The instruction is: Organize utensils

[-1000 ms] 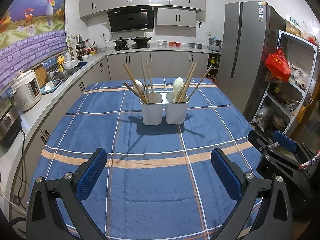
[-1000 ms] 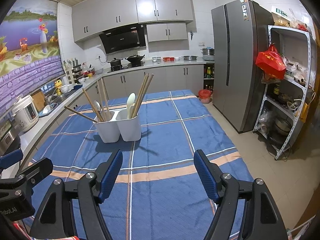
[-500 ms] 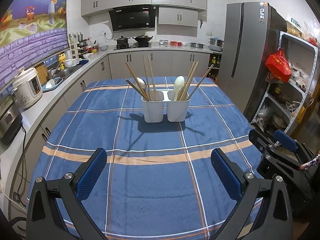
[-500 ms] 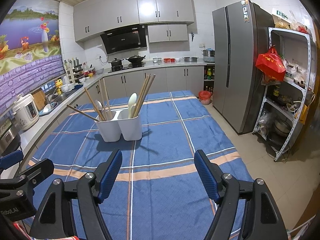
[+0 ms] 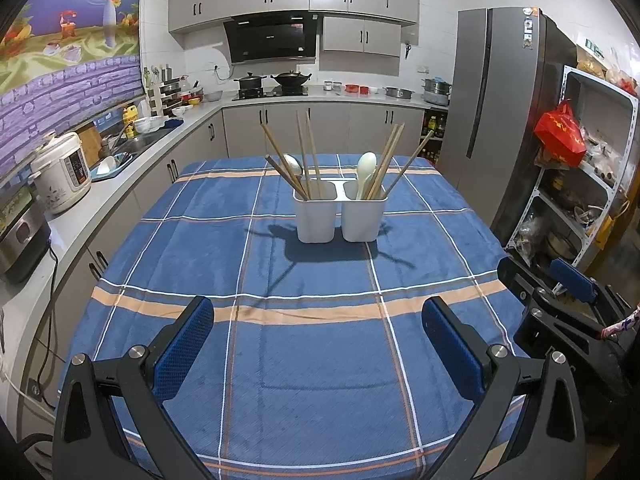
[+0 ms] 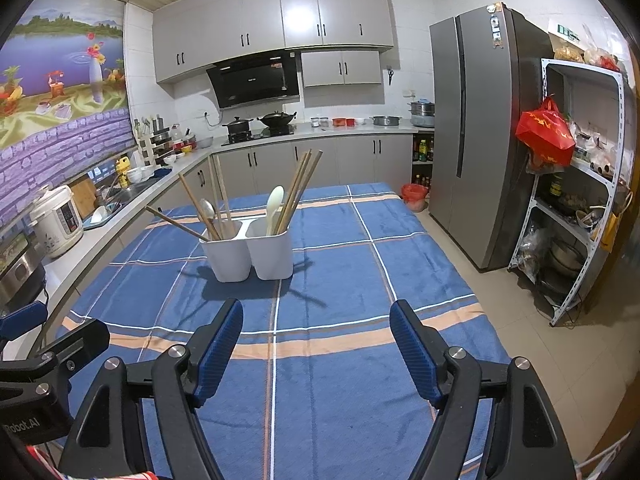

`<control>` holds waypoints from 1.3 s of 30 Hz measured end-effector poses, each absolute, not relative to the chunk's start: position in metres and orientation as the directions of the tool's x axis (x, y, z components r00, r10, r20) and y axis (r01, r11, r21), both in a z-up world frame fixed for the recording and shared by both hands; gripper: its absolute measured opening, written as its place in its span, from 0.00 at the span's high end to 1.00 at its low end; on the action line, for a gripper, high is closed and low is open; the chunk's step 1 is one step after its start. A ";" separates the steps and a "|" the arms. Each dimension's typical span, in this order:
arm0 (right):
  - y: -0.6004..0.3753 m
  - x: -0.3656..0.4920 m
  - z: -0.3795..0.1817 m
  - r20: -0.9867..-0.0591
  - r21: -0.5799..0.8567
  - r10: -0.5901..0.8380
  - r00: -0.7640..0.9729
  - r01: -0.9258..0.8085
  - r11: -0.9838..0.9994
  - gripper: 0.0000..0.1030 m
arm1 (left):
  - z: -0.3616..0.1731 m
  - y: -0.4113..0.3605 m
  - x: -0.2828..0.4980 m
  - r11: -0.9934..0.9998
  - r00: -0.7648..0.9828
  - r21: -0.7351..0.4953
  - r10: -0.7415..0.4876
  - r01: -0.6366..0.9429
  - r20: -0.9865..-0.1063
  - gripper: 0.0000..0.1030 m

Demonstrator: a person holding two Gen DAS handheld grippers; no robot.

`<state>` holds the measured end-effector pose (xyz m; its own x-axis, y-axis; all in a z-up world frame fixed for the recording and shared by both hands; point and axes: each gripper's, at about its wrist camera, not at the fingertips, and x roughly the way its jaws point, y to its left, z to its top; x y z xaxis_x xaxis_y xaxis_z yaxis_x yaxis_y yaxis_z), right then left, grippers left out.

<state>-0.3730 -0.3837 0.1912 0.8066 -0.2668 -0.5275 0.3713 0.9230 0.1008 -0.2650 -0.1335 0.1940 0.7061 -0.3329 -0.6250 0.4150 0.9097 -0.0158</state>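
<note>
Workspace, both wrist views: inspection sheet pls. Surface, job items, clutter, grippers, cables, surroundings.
Surface: table under a blue plaid cloth, flat.
Job's things: white two-compartment holder upright mid-table. Left compartment: chopsticks and a metal spoon. Right compartment: chopsticks and a pale spoon.
Clutter: nothing seen on the cloth besides the holder.
Grippers: left gripper open, holding nothing; right gripper open, holding nothing; both short of the holder.
Cables: black cord hanging off the counter at left.
Surroundings: rice cooker, fridge, shelf with red bag.
</note>
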 end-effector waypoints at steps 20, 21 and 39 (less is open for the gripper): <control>-0.372 -0.373 0.195 -0.515 0.093 -0.258 0.818 0.353 0.931 0.21 | 0.196 -0.124 -0.271 0.916 0.716 -0.018 -0.325 0.401 -0.618 0.00; -0.371 -0.373 0.195 -0.515 0.093 -0.258 0.818 0.352 0.931 0.21 | 0.195 -0.123 -0.272 0.916 0.716 -0.018 -0.325 0.400 -0.618 0.00; -0.373 -0.356 0.184 -0.531 0.095 -0.247 0.810 0.346 0.933 0.20 | 0.190 -0.127 -0.259 0.920 0.701 -0.019 -0.311 0.391 -0.641 0.00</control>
<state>-0.3557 -0.3735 0.1840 0.8105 -0.2467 -0.5313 0.3464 0.9332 0.0951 -0.2591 -0.1273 0.1902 0.7011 -0.3114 -0.6415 0.3915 0.9200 -0.0188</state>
